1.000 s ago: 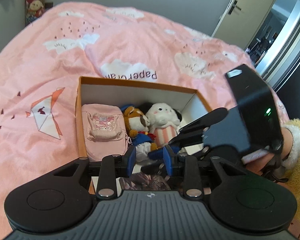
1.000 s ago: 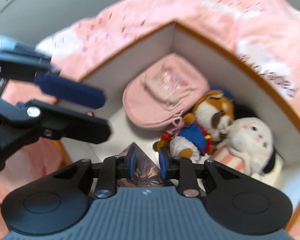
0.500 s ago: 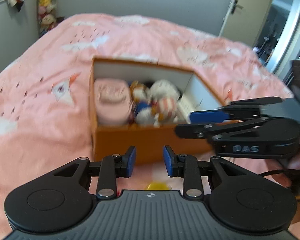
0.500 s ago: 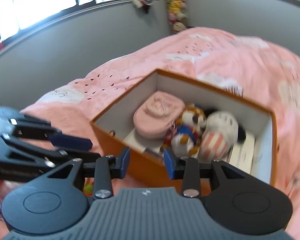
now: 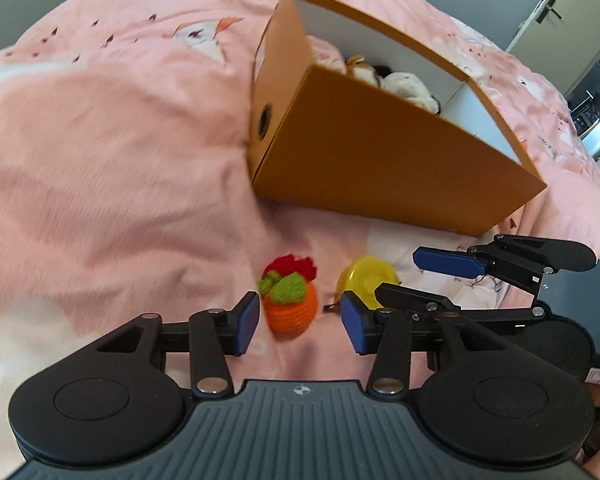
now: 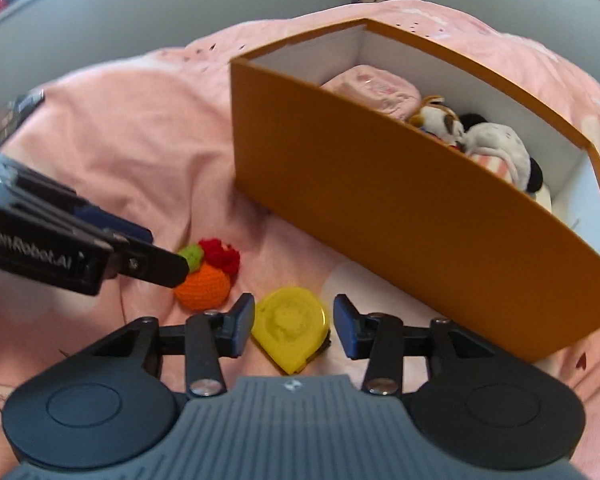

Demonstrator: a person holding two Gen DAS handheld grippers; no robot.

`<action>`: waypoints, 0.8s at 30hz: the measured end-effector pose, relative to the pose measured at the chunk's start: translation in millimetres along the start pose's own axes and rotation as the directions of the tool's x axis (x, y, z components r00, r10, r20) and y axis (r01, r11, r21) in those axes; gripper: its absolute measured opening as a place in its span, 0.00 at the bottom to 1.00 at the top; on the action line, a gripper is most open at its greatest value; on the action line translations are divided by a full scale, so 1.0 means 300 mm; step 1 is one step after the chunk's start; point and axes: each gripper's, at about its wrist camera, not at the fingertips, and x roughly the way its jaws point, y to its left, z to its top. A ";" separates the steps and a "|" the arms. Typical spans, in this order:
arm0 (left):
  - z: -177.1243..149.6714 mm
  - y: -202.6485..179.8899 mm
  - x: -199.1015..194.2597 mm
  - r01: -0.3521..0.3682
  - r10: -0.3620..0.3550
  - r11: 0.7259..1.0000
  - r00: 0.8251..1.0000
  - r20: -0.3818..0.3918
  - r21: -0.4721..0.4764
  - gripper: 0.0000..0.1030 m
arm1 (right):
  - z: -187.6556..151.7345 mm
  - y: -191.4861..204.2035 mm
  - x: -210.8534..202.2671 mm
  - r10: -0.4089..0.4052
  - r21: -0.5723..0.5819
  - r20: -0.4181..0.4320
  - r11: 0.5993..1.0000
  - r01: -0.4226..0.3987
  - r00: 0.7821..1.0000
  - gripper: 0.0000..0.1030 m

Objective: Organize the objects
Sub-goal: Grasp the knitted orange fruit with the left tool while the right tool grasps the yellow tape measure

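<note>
Only the right wrist view shows the pink pouch (image 6: 374,90) inside the box (image 6: 380,200).

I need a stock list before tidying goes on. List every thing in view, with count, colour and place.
box: one, orange outside, white inside, on the bedspread
pouch: one, pink, inside the box, far end
plush toys: at least two, brown-and-white and white-and-black, inside the box
crocheted fruit: one, orange with green and red top, on the bedspread before the box
yellow case: one, yellow, on the bedspread beside the fruit
bedspread: one, pink with white print
door: one, pale, far right
left gripper: black, blue pads, jaws opening around the fruit, no contact
right gripper: black, blue pads, jaws opening around the yellow case
</note>
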 end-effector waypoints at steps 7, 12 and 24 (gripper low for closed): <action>-0.015 0.014 0.029 -0.008 0.008 1.000 1.000 -0.012 -0.003 0.53 | -0.012 0.049 0.048 0.001 -0.097 -0.044 0.995 -0.006 0.999 0.51; -0.020 0.027 0.037 0.010 -0.010 1.000 1.000 -0.015 -0.018 0.53 | -0.019 0.068 0.082 -0.001 -0.139 -0.065 0.990 -0.008 0.998 0.51; -0.004 0.007 0.102 -0.004 0.004 1.000 1.000 -0.017 -0.009 0.59 | -0.032 0.037 0.094 -0.029 -0.136 -0.063 0.991 0.020 0.998 0.54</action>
